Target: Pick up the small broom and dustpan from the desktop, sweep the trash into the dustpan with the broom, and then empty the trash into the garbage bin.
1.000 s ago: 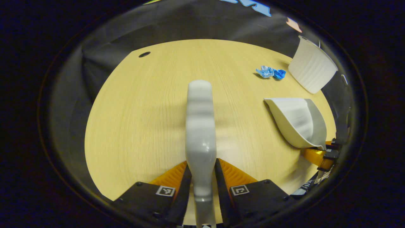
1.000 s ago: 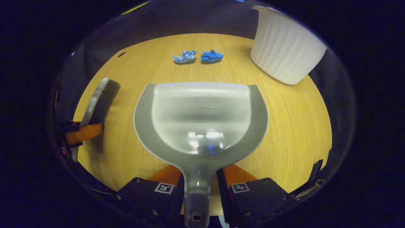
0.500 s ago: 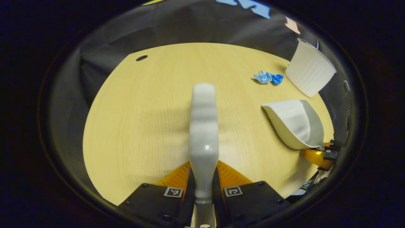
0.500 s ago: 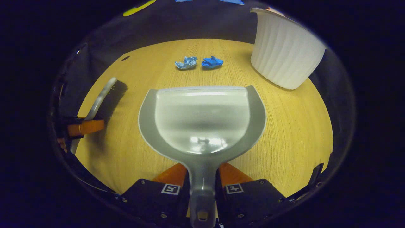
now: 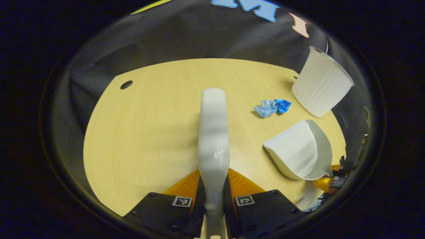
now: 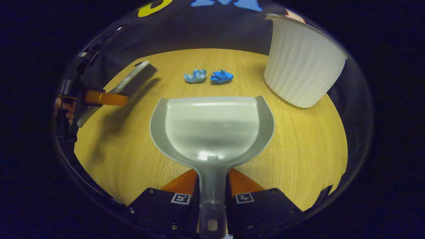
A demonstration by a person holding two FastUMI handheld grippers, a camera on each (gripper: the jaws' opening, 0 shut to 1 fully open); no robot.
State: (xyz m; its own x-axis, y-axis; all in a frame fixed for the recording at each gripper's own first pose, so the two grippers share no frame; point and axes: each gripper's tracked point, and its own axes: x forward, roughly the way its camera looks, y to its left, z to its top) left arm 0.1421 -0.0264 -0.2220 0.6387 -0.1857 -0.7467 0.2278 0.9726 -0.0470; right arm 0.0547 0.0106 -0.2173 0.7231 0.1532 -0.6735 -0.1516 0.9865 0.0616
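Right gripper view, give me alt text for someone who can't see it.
The right gripper clamps a grey dustpan by its handle over a wooden desktop. Beyond its lip lie two blue paper wads, with a white ribbed bin at right.

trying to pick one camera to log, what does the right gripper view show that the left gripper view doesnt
Right gripper view alone: the dark bristles of the small grey broom, a hand on the left gripper, and the open scoop of the grey plastic dustpan seen from its handle. Left gripper view alone: the broom's smooth back and the dustpan's side. Both share the two crumpled blue paper scraps, the white ribbed bin and the wooden desktop.
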